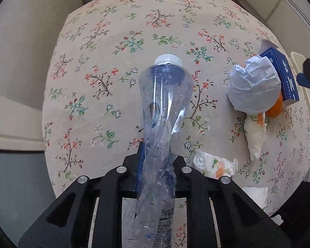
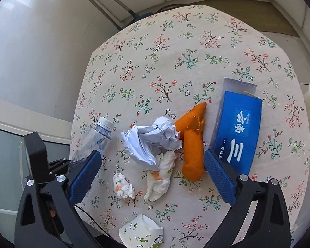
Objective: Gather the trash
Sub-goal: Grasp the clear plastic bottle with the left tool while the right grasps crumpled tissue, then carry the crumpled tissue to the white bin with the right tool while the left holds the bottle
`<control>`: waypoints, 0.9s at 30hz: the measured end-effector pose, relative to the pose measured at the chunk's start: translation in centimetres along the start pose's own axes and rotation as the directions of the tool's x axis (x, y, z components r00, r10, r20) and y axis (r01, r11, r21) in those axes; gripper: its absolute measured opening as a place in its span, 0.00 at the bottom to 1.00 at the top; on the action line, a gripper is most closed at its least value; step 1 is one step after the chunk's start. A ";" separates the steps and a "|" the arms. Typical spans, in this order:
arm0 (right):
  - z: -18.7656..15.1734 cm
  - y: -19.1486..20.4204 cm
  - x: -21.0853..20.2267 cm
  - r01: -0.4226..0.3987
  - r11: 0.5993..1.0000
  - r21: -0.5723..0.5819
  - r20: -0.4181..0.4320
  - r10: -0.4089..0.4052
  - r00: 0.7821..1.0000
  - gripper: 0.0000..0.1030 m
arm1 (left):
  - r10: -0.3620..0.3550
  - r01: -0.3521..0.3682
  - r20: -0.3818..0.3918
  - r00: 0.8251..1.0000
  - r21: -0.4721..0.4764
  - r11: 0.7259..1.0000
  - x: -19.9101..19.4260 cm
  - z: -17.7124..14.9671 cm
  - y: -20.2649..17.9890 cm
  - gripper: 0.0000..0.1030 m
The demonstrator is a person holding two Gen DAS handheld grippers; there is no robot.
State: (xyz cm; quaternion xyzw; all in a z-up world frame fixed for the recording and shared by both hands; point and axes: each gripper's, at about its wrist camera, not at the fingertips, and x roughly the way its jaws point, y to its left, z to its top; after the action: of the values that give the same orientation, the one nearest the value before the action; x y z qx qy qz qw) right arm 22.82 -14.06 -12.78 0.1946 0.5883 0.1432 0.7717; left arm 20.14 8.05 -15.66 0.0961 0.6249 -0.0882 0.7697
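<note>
Floral cloth (image 2: 175, 66) covers the round table where the trash is scattered. A crushed clear plastic bottle with a white cap (image 1: 165, 111) is clamped at its twisted waist by the left gripper (image 1: 158, 165), cap toward twelve o'clock, presumably lifted clear for disposal. The right gripper (image 2: 153, 169) is held wide open and empty above a crumpled white paper ball (image 2: 153, 140); an orange peel (image 2: 193, 142) lies at its three o'clock, with a blue carton (image 2: 237, 132) beyond.
</note>
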 end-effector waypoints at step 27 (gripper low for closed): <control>-2.0 5.1 4.4 0.144 0.970 -0.198 0.061 -0.134 0.989 0.29 | -0.056 0.162 0.301 0.952 -0.339 0.927 -11.1 -5.4 1.7 0.16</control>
State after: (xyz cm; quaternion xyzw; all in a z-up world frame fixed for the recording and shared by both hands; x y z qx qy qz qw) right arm 22.11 -7.28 -14.61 0.0771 0.5648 0.1430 0.8091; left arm 13.22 11.25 -5.86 -0.0954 0.5169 -0.0283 0.8502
